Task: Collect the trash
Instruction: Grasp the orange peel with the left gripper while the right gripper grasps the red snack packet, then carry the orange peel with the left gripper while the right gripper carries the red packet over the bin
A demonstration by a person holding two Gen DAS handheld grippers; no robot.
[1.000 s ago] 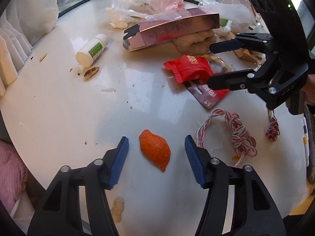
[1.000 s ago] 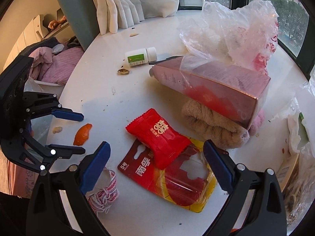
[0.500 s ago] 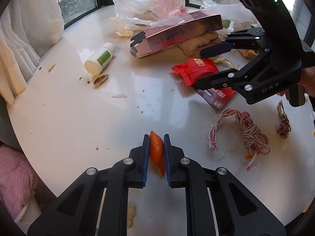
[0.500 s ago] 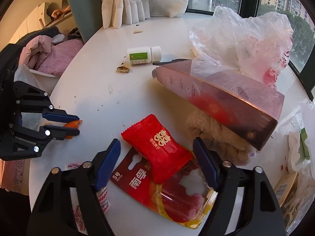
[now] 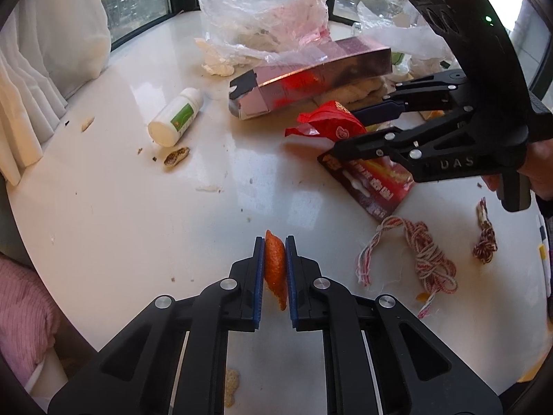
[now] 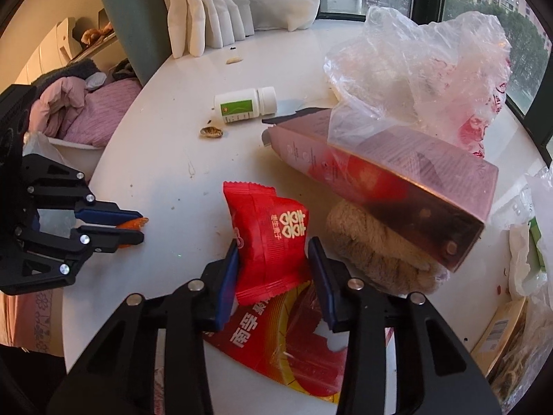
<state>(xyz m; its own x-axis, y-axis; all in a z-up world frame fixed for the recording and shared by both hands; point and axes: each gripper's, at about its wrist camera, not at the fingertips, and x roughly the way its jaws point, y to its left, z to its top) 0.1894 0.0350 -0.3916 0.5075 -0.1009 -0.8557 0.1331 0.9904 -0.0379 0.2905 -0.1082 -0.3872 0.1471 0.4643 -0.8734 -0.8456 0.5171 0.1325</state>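
The left hand-held gripper (image 5: 275, 273) is pinching an orange peel piece (image 5: 275, 269) between its 2 blue pads, the peel standing on edge above the white tabletop (image 5: 138, 214). From the right wrist view the same peel (image 6: 133, 223) pokes out past the tips of the left hand-held gripper (image 6: 129, 224).

The right hand-held gripper (image 6: 273, 276) has its jaws around a red candy wrapper (image 6: 269, 235): the left pad touches the wrapper's edge, while whether the right pad presses it I cannot tell. The wrapper's lower end lies over a red-and-yellow package card (image 6: 287, 342) flat on the tabletop. In the left wrist view the wrapper (image 5: 328, 126) sits tilted between the right fingers.

Behind lie a pink carton (image 6: 380, 176) resting on a beige knitted cloth (image 6: 376, 256), a crumpled plastic bag (image 6: 414, 69), a white bottle (image 6: 247, 105) on its side, and a nut shell (image 6: 211, 132). A red-and-white string bundle (image 5: 421, 252) lies to the right of the left hand-held gripper.
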